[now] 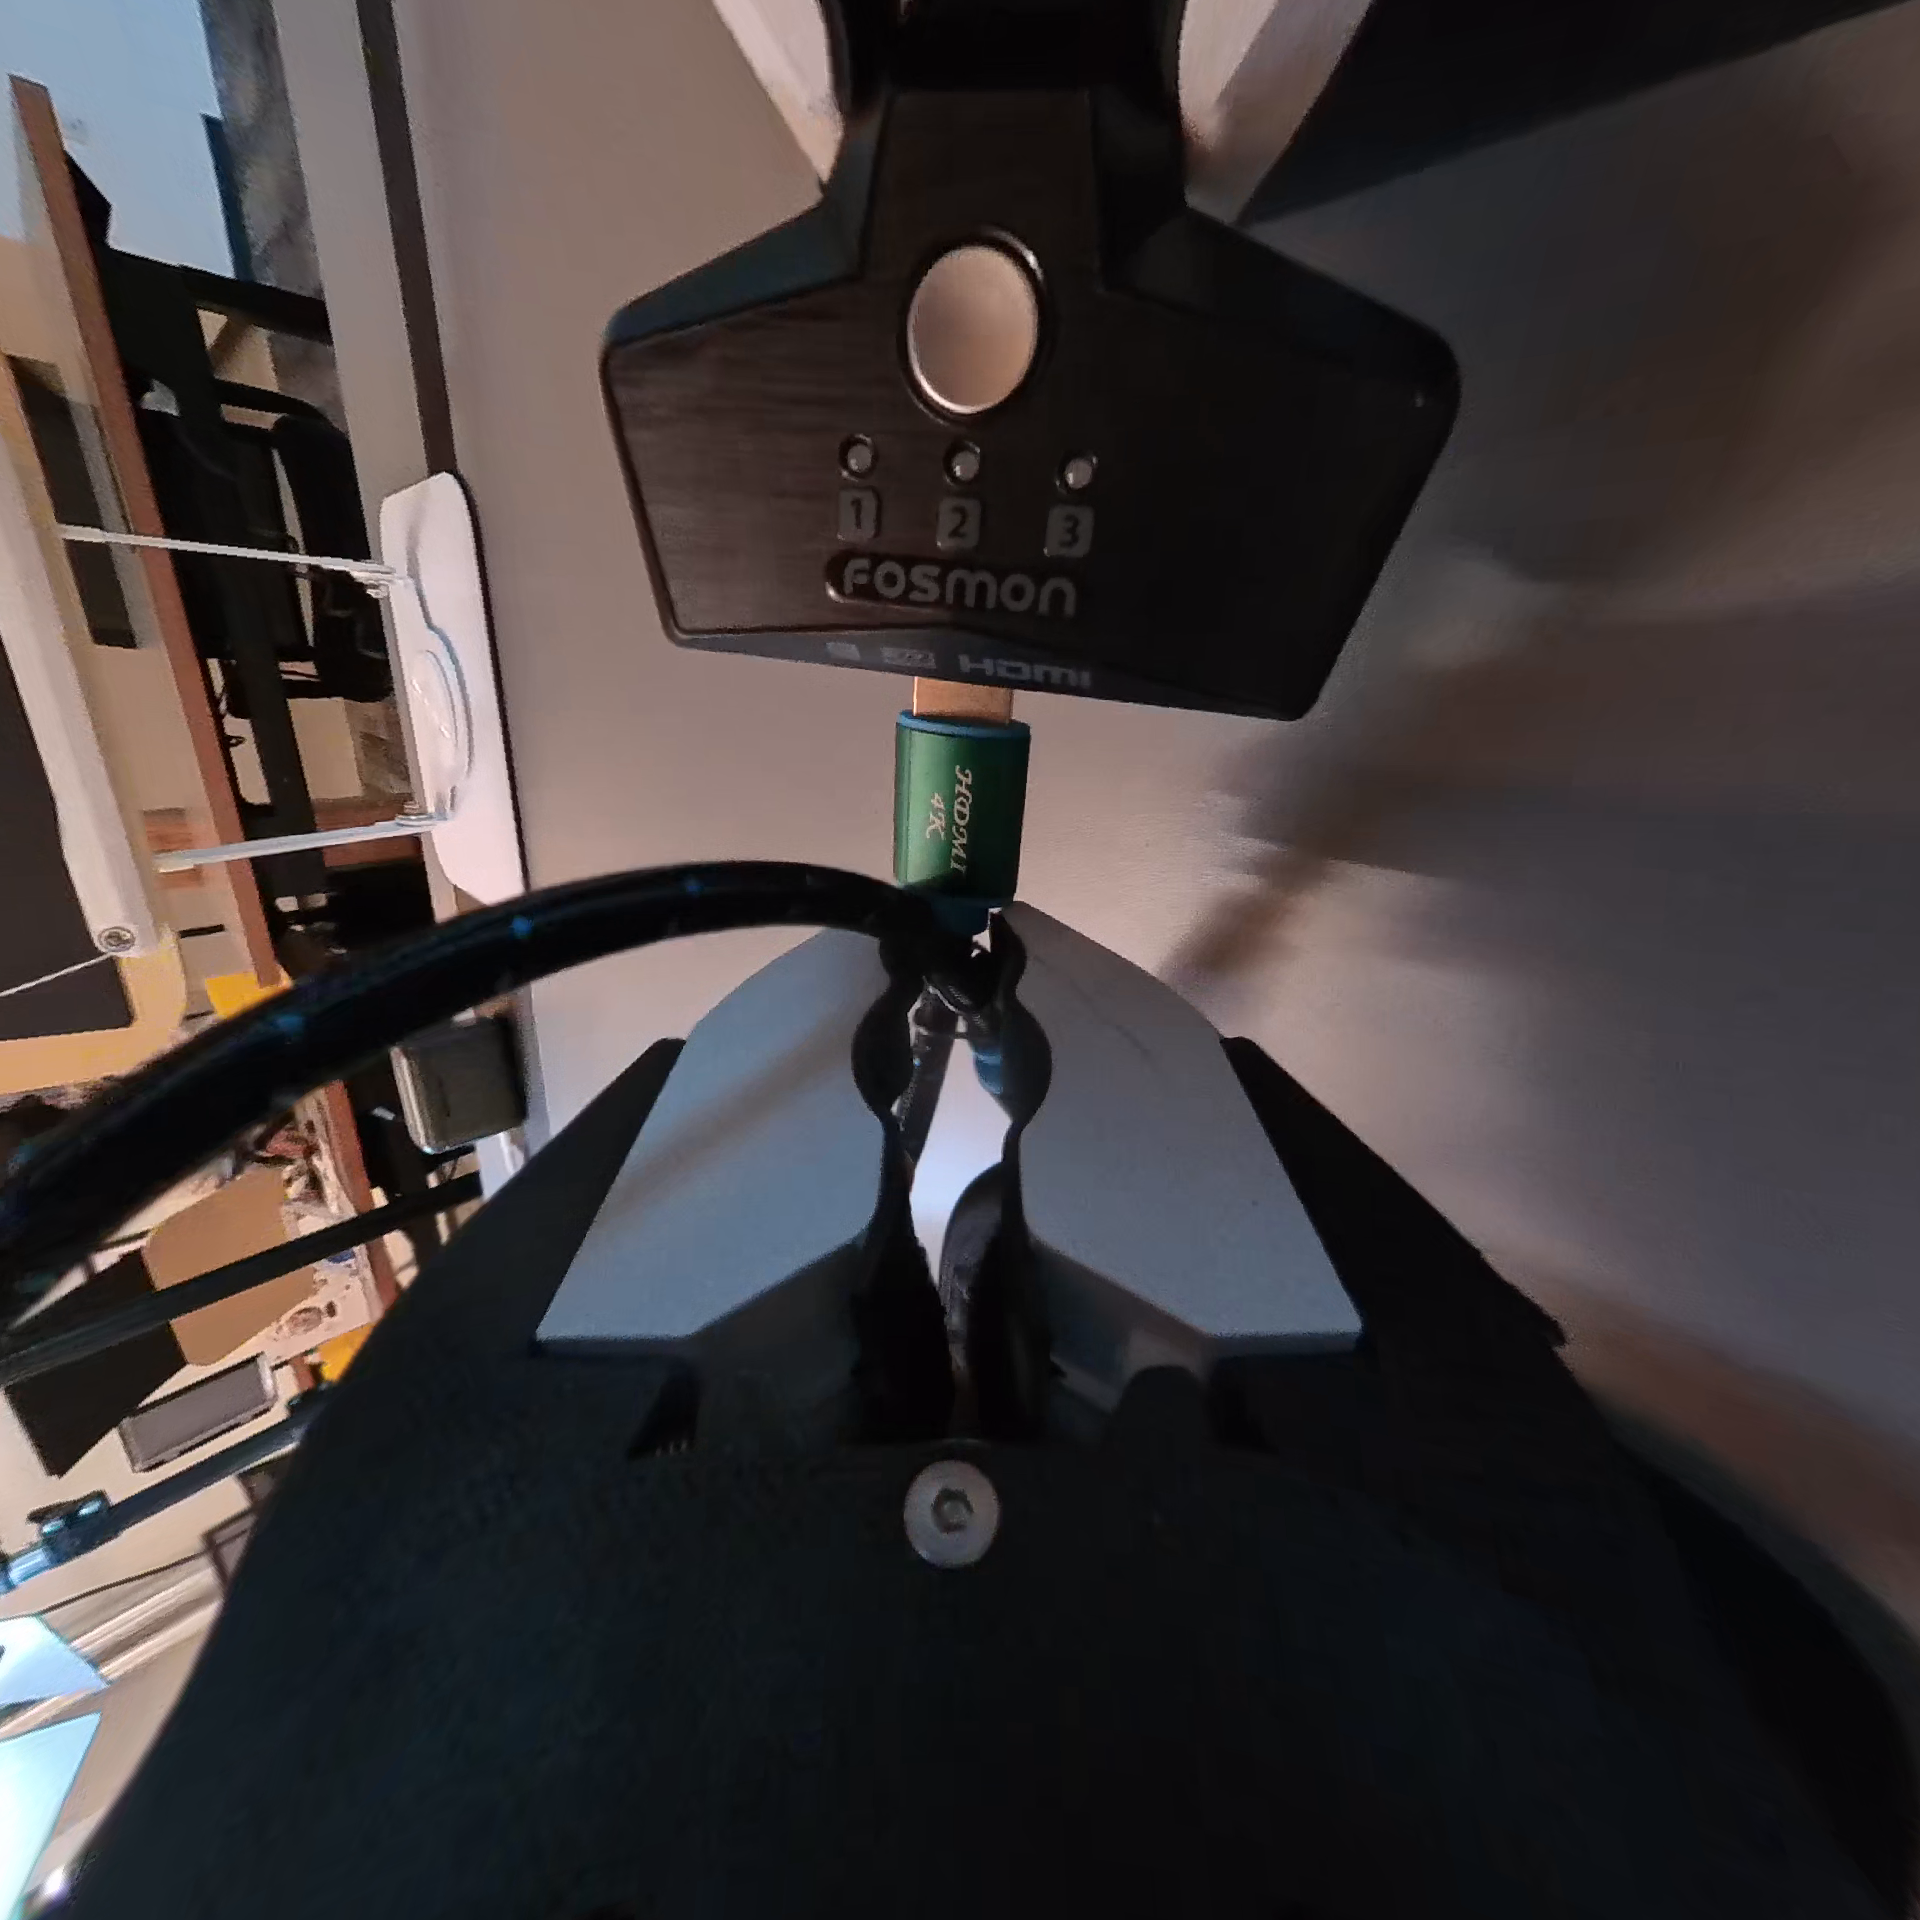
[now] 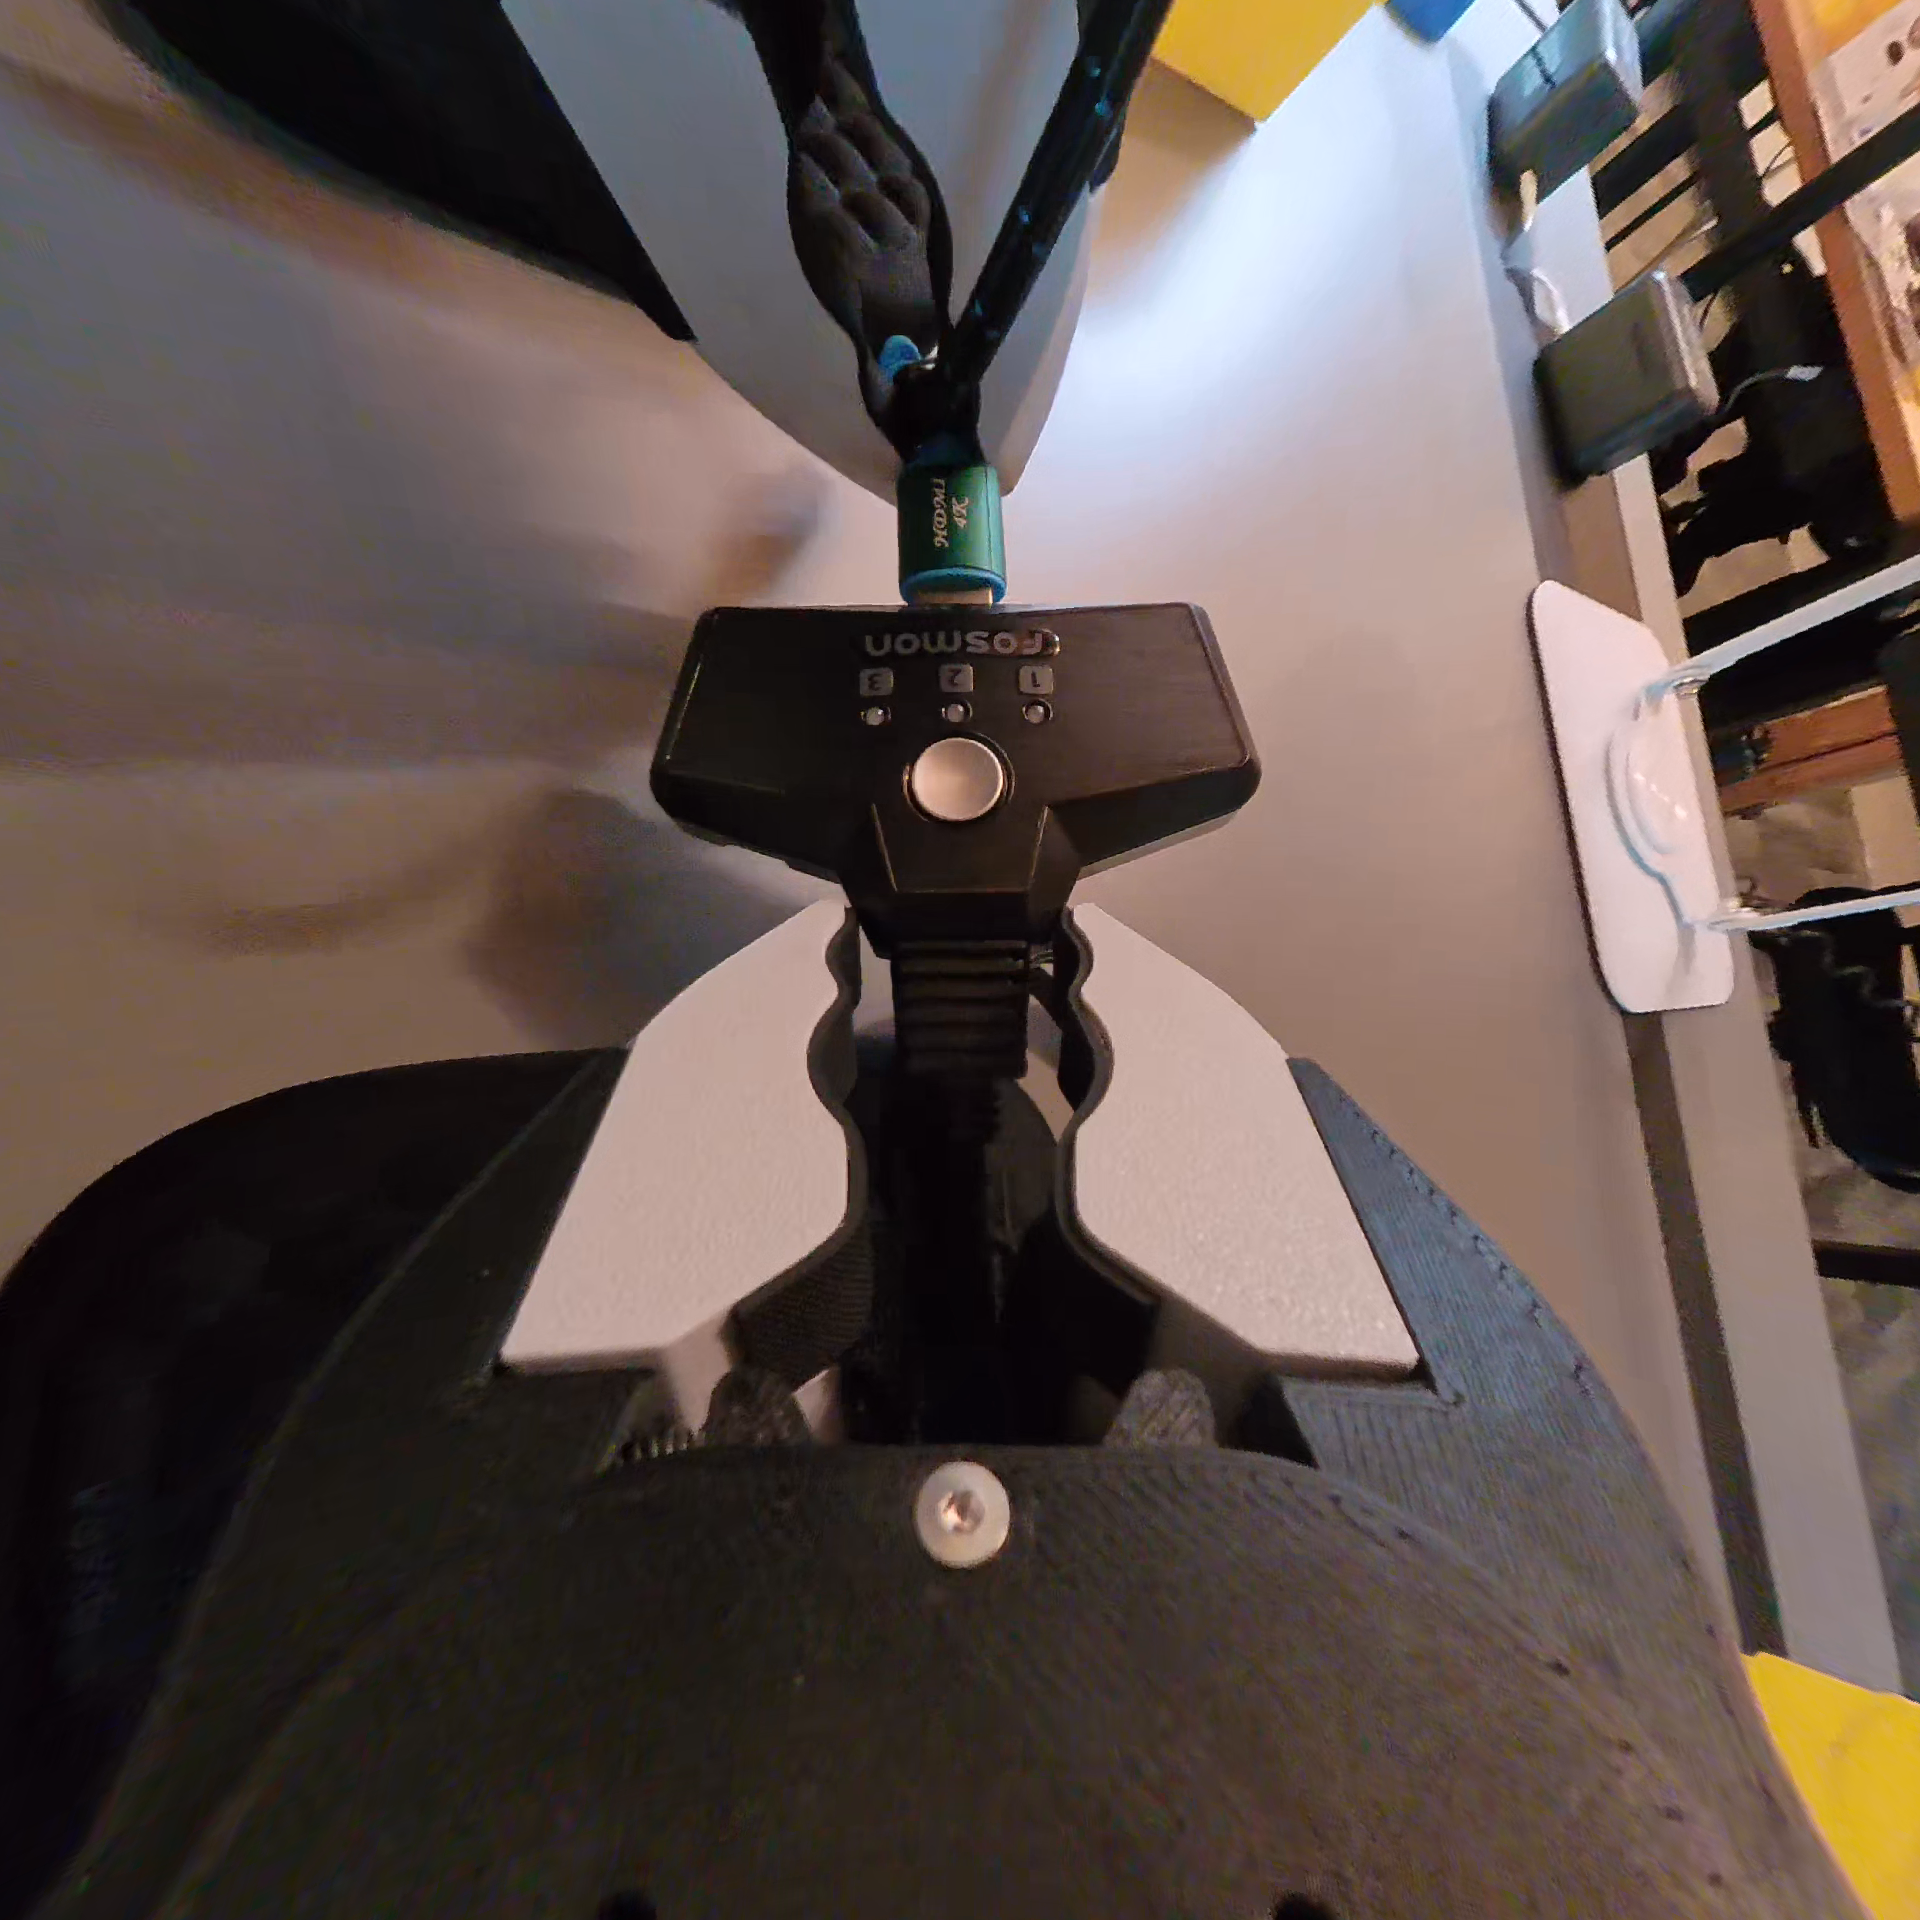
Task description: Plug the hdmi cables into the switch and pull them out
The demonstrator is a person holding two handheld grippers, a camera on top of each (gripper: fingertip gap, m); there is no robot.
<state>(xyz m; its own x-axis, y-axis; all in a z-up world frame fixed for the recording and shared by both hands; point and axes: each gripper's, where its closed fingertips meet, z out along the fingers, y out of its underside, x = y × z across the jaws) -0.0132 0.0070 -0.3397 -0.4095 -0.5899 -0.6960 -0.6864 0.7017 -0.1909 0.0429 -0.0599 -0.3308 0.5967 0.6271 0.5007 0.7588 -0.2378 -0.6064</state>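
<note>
A black HDMI switch point(image 1: 1029, 447) with a round silver button and three small lights is held above a grey table. A green HDMI plug point(image 1: 958, 810) sits in its middle port, a strip of the metal tip still showing. My left gripper point(image 1: 966, 935) is shut on the black braided cable point(image 1: 416, 977) right behind the plug. In the right wrist view my right gripper point(image 2: 961, 935) is shut on the ribbed neck of the switch point(image 2: 956, 727), with the green plug point(image 2: 948, 540) at its far edge and the left gripper point(image 2: 940, 416) beyond it.
A white pad with a clear stand point(image 2: 1631, 800) lies near the grey table's point(image 2: 1299, 416) edge. Black boxes point(image 2: 1621, 395) and a yellow object point(image 2: 1257, 52) sit farther along. Shelves and dark equipment point(image 1: 239, 520) stand past the table edge.
</note>
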